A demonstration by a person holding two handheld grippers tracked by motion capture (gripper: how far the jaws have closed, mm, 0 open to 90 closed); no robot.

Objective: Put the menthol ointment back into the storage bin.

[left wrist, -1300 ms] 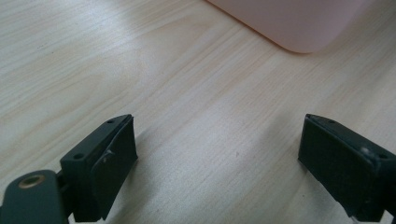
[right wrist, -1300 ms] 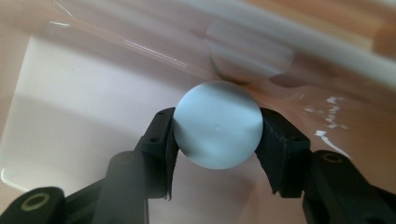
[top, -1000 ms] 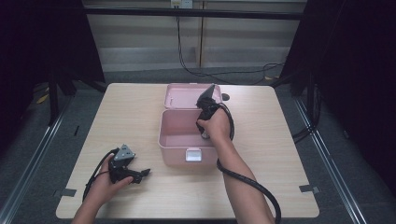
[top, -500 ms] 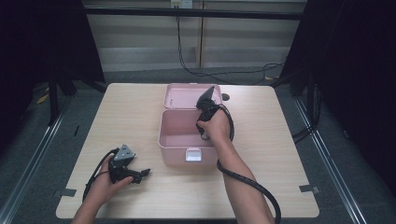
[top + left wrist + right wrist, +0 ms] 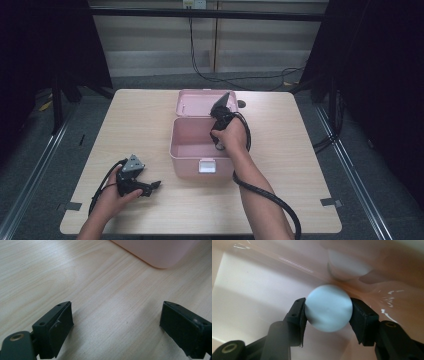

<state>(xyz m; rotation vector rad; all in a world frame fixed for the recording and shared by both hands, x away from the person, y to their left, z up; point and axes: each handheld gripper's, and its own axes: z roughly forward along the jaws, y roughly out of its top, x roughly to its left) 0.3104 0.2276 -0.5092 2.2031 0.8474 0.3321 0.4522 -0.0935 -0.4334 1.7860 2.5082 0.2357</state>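
Right gripper [image 5: 327, 312] is down inside the open pink box [image 5: 192, 159], fingers clamped on a pale blue ball [image 5: 328, 311]. Left gripper [image 5: 117, 327] rests on the worktop [image 5: 310, 150] near the box, fingers wide apart, holding nothing

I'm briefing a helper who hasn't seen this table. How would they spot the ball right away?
Find the open pink box in the middle of the table. The right gripper reaches down inside it, and the ball sits clamped between its black jaws. It is pale, round and smooth, the one loose thing seen against the box's pink walls.
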